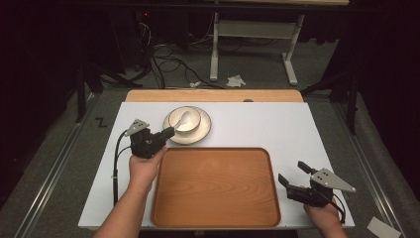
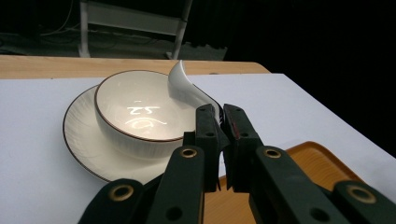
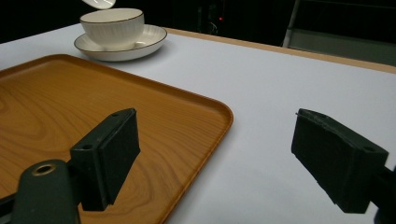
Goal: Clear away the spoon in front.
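left gripper (image 2: 219, 122) clamped on white ceramic spoon (image 2: 187, 88) handle, above brown-rimmed white bowl (image 1: 184, 120) on matching saucer (image 1: 204, 130) | lift straight, clearing rim | right gripper (image 1: 293, 177) jaws apart beside wooden tray (image 1: 213, 186)

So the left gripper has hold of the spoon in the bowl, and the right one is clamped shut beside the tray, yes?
Not quite: the right gripper is open, its fingers wide apart, as the right gripper view shows. The rest holds: the left gripper grips the spoon in the bowl, and the right one sits beside the tray.
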Action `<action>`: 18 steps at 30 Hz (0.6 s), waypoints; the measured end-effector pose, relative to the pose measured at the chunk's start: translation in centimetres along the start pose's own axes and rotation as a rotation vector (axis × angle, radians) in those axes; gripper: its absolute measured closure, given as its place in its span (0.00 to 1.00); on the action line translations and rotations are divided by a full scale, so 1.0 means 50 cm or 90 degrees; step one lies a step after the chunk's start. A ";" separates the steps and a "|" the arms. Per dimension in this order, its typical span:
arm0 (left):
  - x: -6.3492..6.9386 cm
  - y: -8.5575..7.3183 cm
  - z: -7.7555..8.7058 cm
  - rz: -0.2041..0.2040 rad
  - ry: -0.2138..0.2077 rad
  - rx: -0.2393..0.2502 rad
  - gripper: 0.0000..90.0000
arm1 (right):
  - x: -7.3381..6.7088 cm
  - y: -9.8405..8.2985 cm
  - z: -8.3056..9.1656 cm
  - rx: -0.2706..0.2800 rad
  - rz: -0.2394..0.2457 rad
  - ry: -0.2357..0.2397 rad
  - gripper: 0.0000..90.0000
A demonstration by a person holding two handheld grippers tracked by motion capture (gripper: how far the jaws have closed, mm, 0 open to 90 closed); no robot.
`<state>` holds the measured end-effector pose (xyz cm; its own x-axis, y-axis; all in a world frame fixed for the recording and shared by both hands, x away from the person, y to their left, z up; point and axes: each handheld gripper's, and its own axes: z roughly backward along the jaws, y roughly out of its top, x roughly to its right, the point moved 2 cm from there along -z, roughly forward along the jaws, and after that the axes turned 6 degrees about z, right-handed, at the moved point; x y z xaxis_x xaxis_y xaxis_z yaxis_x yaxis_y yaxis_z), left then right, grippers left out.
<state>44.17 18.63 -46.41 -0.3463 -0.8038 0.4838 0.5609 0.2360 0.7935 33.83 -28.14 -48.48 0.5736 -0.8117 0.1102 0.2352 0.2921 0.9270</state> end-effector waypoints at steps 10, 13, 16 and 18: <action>0.017 0.007 0.044 -0.040 -0.021 0.023 0.95 | -0.001 0.000 -0.001 -0.002 -0.002 -0.001 0.18; 0.021 0.005 0.052 -0.046 -0.026 0.024 0.95 | -0.001 0.000 0.000 -0.002 -0.002 -0.001 0.18; 0.032 -0.001 0.067 -0.067 -0.037 0.024 0.95 | -0.001 -0.001 0.000 -0.002 -0.001 -0.002 0.18; 0.037 -0.005 0.074 -0.073 -0.043 0.025 0.95 | -0.001 -0.001 0.000 -0.002 -0.002 -0.002 0.18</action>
<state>40.60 19.09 -44.33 -0.4575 -0.7883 0.4113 0.4845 0.1669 0.8587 33.81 -28.12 -48.52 0.5710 -0.8138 0.1083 0.2394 0.2913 0.9262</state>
